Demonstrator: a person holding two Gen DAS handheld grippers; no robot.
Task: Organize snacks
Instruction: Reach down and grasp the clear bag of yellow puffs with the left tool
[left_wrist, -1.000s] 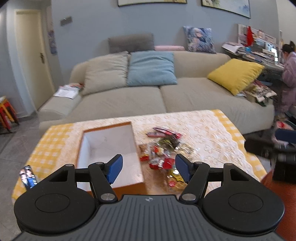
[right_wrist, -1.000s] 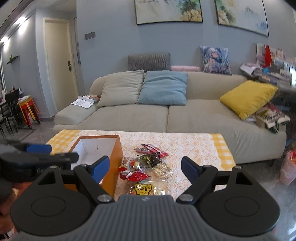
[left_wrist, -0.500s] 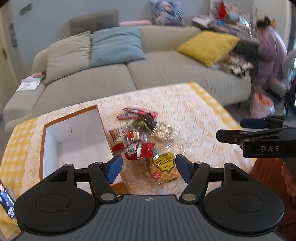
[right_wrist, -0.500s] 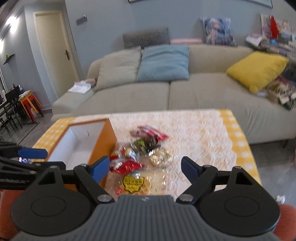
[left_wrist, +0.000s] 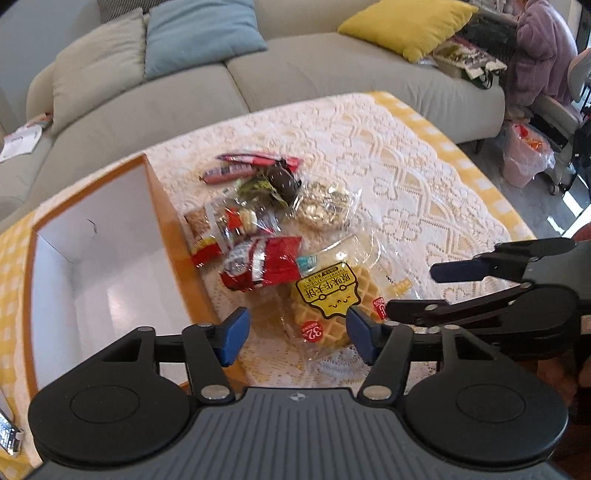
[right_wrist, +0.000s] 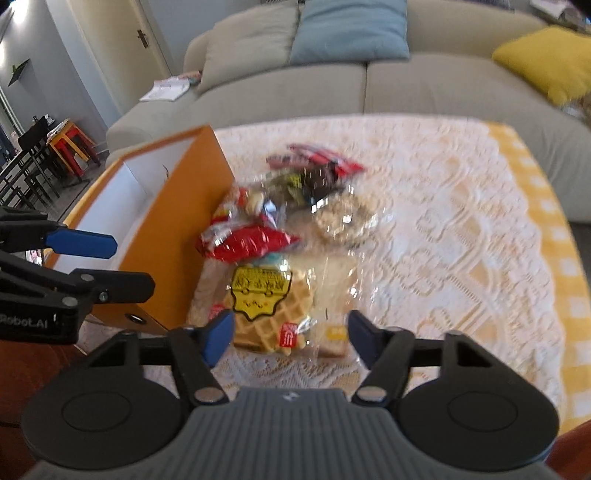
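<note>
While a grey sofa (left_wrist: 303, 70) fills the background, a table under a yellow-edged lace cloth (left_wrist: 424, 155) carries an orange box (left_wrist: 173, 236) with a white inside, empty and open-topped. Just beside its right wall lies a pile of snacks (left_wrist: 266, 221). Nearest the grippers is the waffle packet (left_wrist: 328, 295), lying flat on the cloth. Left gripper (left_wrist: 298, 334) and right gripper (right_wrist: 291, 334) both hover over it, jaws spread and just been closing, pads clear of the wrapper.
</note>
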